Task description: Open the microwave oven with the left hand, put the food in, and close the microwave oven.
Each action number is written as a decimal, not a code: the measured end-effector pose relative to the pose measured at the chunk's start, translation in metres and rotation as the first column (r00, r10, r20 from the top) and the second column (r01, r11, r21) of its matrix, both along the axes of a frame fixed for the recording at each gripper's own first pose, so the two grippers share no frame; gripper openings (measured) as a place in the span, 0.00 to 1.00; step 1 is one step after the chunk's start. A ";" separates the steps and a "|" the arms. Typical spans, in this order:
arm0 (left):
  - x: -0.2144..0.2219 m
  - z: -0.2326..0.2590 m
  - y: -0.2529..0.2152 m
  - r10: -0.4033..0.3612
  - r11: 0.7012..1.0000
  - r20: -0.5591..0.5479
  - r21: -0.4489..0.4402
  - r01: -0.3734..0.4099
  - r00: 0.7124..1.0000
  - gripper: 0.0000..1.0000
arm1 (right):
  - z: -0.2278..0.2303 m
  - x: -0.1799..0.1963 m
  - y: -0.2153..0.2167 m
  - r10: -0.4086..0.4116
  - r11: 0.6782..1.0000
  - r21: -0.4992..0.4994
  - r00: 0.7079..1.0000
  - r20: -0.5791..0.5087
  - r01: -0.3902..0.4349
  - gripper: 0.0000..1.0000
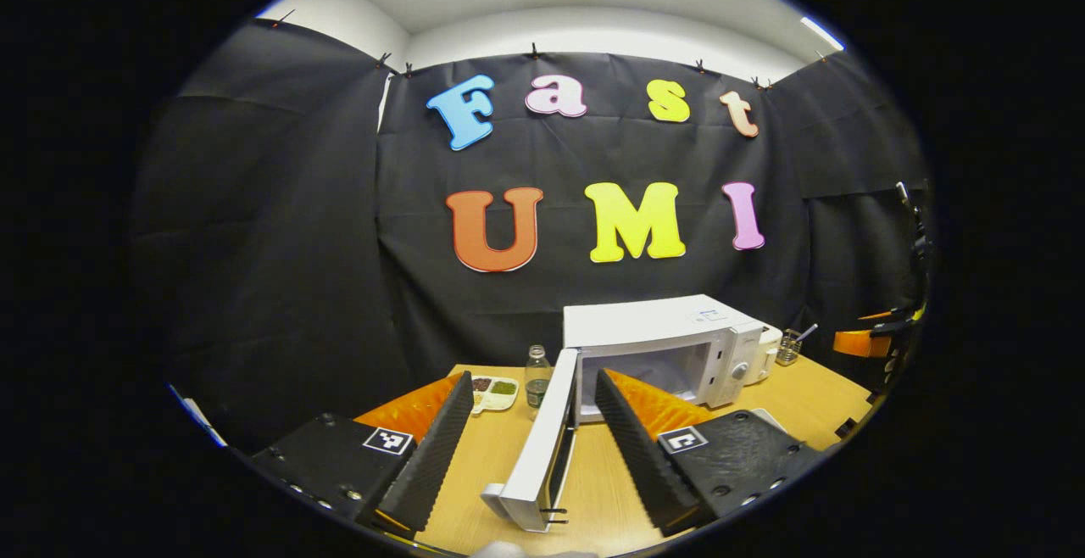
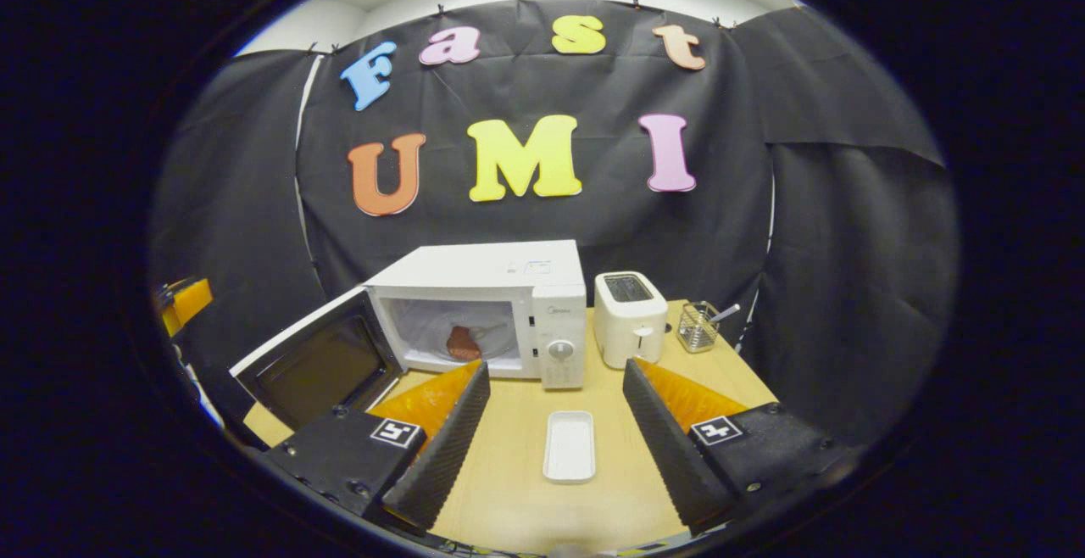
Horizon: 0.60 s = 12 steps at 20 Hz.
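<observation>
microwave point(image 2: 509, 287) door point(image 2: 318, 363) wide open, food point(image 2: 462, 343) inside

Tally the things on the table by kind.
Microwave: 1
Toaster: 1
Wire cup with utensil: 1
White tray: 1
Bottle: 1
Snack dish: 1
Food in the microwave: 1
Total: 7

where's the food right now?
In the right gripper view the food lies inside the open microwave oven, toward the left of its cavity. The white tray on the table in front of it holds nothing.
</observation>
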State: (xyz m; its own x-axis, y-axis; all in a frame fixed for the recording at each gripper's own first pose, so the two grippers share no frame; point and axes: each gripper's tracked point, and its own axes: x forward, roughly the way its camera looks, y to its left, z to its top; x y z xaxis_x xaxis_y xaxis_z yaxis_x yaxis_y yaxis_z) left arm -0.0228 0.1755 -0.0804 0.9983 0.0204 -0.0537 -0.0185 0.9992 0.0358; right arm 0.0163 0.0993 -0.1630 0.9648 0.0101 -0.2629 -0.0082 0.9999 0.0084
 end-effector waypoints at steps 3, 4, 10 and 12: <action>0.002 -0.007 0.016 0.028 1.000 0.015 0.010 -0.029 0.999 0.29 | -0.001 -0.008 -0.009 -0.003 1.000 0.004 1.000 -0.014 0.003 1.00; 0.004 -0.013 0.027 0.057 0.998 0.013 0.026 -0.058 0.998 0.02 | -0.002 -0.010 -0.011 -0.004 1.000 0.000 1.000 -0.020 0.004 0.90; -0.004 -0.090 0.079 0.131 0.989 -0.111 0.082 -0.123 0.985 0.00 | -0.008 -0.020 -0.026 -0.024 1.000 0.004 0.998 -0.060 0.025 1.00; -0.005 -0.122 0.093 0.158 0.986 -0.161 0.077 -0.147 0.974 0.00 | -0.010 -0.025 -0.028 -0.028 1.000 0.011 0.996 -0.084 0.029 1.00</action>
